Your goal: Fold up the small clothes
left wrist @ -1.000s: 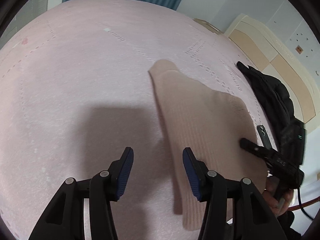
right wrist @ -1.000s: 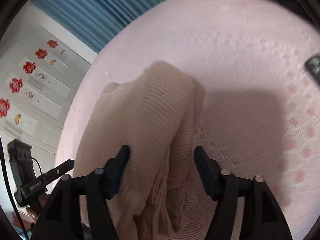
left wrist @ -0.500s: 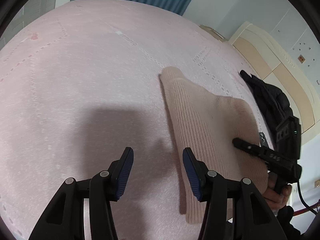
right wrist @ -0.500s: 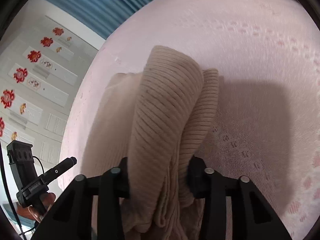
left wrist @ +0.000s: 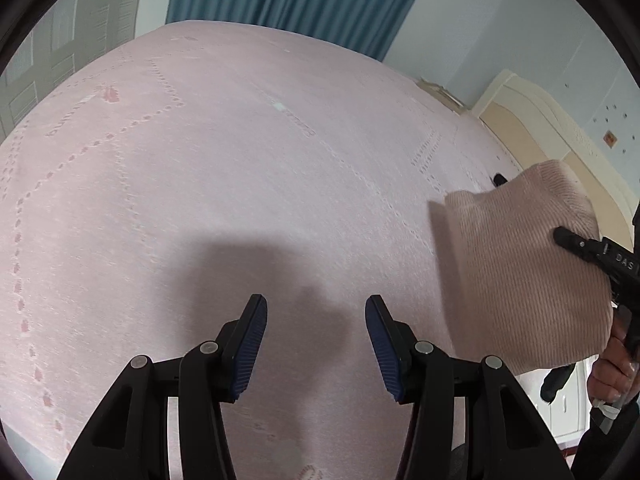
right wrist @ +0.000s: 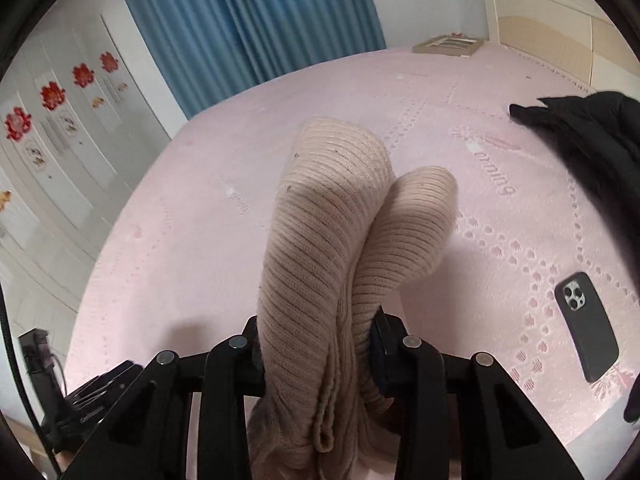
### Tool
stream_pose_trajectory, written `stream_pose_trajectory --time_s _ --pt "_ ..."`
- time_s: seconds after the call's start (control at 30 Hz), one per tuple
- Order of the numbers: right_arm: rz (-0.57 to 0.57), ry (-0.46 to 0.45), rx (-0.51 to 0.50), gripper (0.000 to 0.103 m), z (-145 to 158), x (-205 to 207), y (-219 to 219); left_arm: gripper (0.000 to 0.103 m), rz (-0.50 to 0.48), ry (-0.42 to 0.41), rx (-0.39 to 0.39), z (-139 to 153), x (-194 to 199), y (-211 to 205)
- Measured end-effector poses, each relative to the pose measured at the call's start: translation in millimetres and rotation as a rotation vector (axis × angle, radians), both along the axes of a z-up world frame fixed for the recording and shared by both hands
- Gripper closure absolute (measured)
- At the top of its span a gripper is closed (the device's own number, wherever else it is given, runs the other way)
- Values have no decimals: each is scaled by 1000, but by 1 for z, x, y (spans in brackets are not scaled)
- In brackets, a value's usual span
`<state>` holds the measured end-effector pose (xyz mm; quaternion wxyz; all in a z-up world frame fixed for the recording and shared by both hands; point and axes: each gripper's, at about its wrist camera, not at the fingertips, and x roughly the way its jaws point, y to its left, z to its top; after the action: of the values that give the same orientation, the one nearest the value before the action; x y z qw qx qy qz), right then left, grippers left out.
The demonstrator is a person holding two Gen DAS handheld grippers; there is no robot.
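A beige ribbed knit garment (right wrist: 328, 248) is bunched between the jaws of my right gripper (right wrist: 316, 340), which is shut on it and holds it lifted off the pink bed (right wrist: 168, 272). In the left wrist view the same garment (left wrist: 520, 264) hangs at the right, held by the right gripper (left wrist: 592, 248). My left gripper (left wrist: 316, 336) is open and empty over the pink bed cover (left wrist: 240, 160), left of the garment and apart from it.
A black phone (right wrist: 586, 328) lies on the bed at the right. A black jacket (right wrist: 588, 136) lies at the far right. Blue curtains (right wrist: 240, 20) and a cream headboard (left wrist: 540, 128) border the bed.
My right gripper closed on the beige garment and lifted it off the bed. My left gripper moved left, away from the garment, and stayed open.
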<state>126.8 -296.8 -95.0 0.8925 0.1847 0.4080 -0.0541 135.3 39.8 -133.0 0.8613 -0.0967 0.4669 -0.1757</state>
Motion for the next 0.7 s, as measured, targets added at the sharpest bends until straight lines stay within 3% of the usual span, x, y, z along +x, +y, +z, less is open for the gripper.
stream_pose_trajectory --time_s 0.2,0.3,0.33,0.43,0.53,0.63,0.7 --pt "67 17 105 67 -17 41 41 54 52 -1 0 -1 20 33" --pt "140 -49 236 67 -20 63 60 54 65 -12 -2 -3 34 45" --pt "164 -104 338 67 -25 68 58 54 67 -16 -1 -4 38 46" --pt "167 -138 473 66 -57 83 40 54 65 -21 -9 -12 54 50" --pt "105 -24 446 64 -107 97 21 54 49 -5 -4 -23 65 44" --pt "33 144 319 59 -154 106 5 54 14 10 10 -36 68 31" --pt "44 134 326 50 -161 99 -6 54 -12 18 13 -43 68 20"
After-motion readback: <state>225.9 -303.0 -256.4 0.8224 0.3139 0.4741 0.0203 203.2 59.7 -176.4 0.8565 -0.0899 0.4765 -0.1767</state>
